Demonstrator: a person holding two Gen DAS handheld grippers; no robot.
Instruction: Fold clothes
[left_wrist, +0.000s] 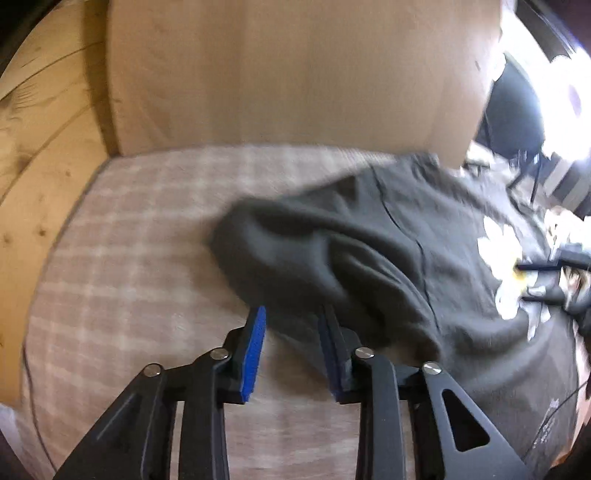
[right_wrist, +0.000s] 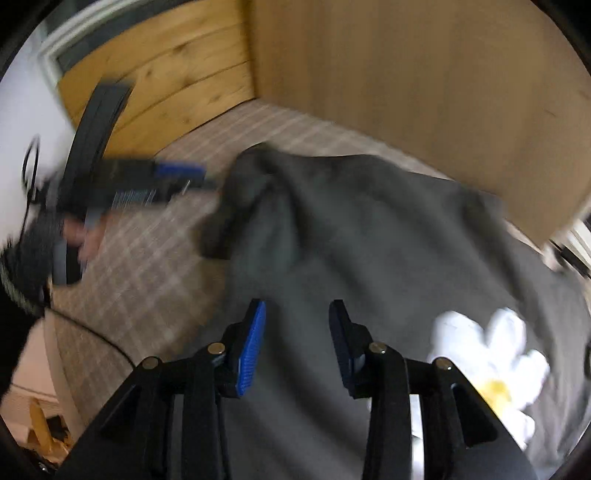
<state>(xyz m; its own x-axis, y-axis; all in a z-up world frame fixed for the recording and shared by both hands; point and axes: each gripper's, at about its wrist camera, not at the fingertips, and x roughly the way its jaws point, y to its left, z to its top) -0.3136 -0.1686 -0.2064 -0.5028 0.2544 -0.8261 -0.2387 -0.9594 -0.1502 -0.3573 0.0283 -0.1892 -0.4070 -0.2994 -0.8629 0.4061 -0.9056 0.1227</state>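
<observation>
dark grey shirt (left_wrist: 369, 251) with a white daisy print (right_wrist: 491, 362) lies rumpled on the plaid-covered bed (left_wrist: 129, 258). my left gripper (left_wrist: 291, 317) has its fingers spread at the sleeve's edge, grasping nothing; my right gripper (right_wrist: 297, 310) hangs over the shirt, fingers likewise released.

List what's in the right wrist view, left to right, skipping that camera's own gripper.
Left hand-held gripper → checked bed cover → bunched sleeve of the dark sweatshirt → white daisy print on the sweatshirt's body.
</observation>
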